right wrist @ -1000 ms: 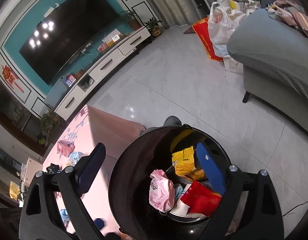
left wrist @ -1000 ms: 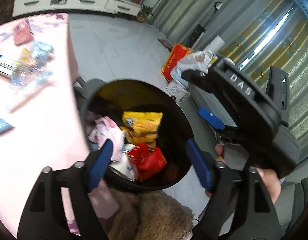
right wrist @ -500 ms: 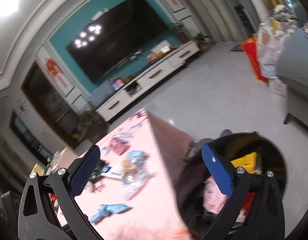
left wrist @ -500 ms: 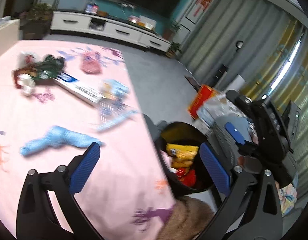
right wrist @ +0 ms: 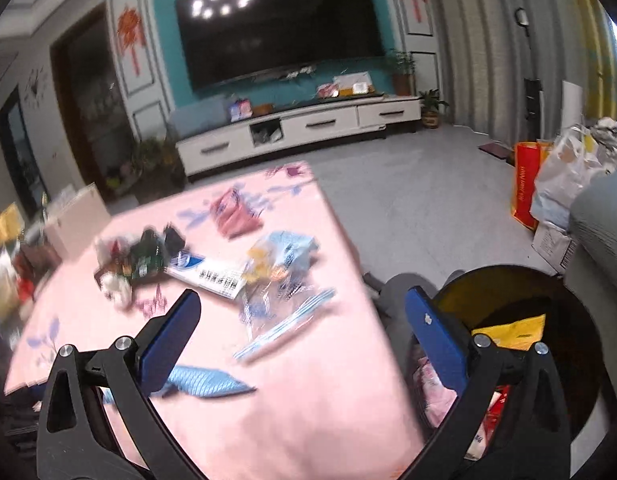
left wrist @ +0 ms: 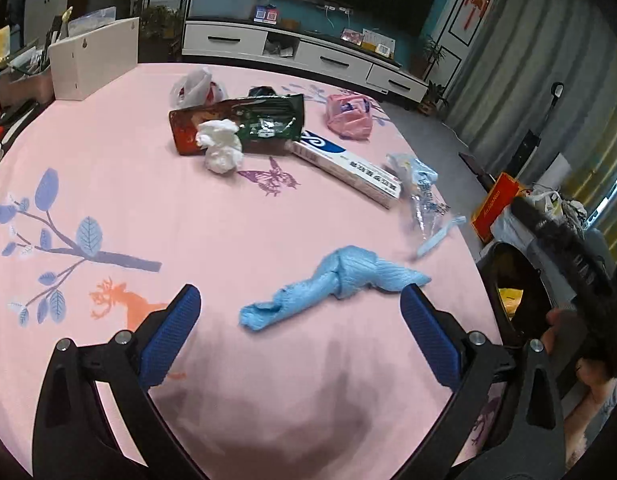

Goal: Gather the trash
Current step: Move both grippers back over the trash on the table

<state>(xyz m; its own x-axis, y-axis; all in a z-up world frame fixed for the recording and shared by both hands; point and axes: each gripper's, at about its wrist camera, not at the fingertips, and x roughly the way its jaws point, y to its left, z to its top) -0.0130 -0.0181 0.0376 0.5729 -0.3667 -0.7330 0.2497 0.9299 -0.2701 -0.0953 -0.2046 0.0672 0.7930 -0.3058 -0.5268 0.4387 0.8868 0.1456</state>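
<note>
My left gripper (left wrist: 300, 328) is open and empty above the pink table (left wrist: 188, 220), just short of a crumpled blue tissue (left wrist: 332, 284). Farther back lie a white tissue wad (left wrist: 220, 146), a dark snack wrapper (left wrist: 248, 124), a toothpaste box (left wrist: 348, 168), a clear blue-printed wrapper (left wrist: 424, 196), a pink bag (left wrist: 348, 116) and a white plastic bag (left wrist: 196, 88). My right gripper (right wrist: 300, 336) is open and empty over the table's right edge. The black trash bin (right wrist: 548, 320) stands beside the table and holds yellow, pink and red wrappers; it also shows in the left wrist view (left wrist: 512, 288).
A white box (left wrist: 92, 64) stands at the table's far left. A TV cabinet (right wrist: 300, 132) lines the back wall. An orange bag (right wrist: 524, 184) and a white plastic bag (right wrist: 564, 180) sit on the floor by a grey sofa (right wrist: 604, 232).
Both grippers have swung from over the bin to the left, over the table. The left one now faces the blue tissue. Both stay open and empty.
</note>
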